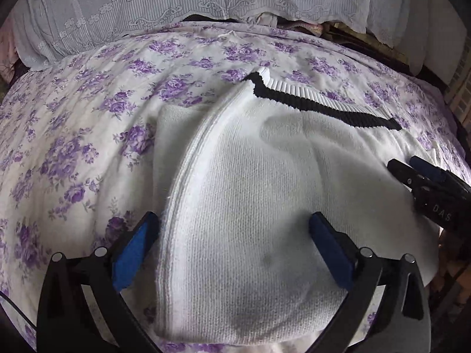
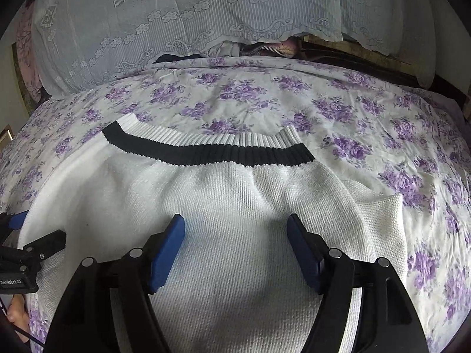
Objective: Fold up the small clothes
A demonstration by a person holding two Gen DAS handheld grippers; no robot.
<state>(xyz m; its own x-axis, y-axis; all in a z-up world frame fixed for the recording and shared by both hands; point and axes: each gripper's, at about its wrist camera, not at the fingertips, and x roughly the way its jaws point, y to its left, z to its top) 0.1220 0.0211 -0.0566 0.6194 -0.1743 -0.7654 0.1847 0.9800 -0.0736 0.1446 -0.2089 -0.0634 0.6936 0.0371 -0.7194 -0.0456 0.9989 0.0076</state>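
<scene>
Both my grippers hang over the white knit sweater [image 2: 235,206], which lies right beneath and ahead of me on the floral bedsheet [image 2: 382,135]. My left gripper [image 1: 232,235] is spread wide, straddling the folded side edge; my right gripper [image 2: 235,235] is wide too, gripping nothing. The black-banded hem [image 2: 206,150] sits ahead of my right fingers, so I judge a fold toward it comes next.

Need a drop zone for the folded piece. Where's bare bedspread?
Free: floral bedspread between the sweater's black band and the lace cloth; also the strip left of the white sweater. Crowded: near edge, where left gripper and right gripper hover, jaws open.
</scene>
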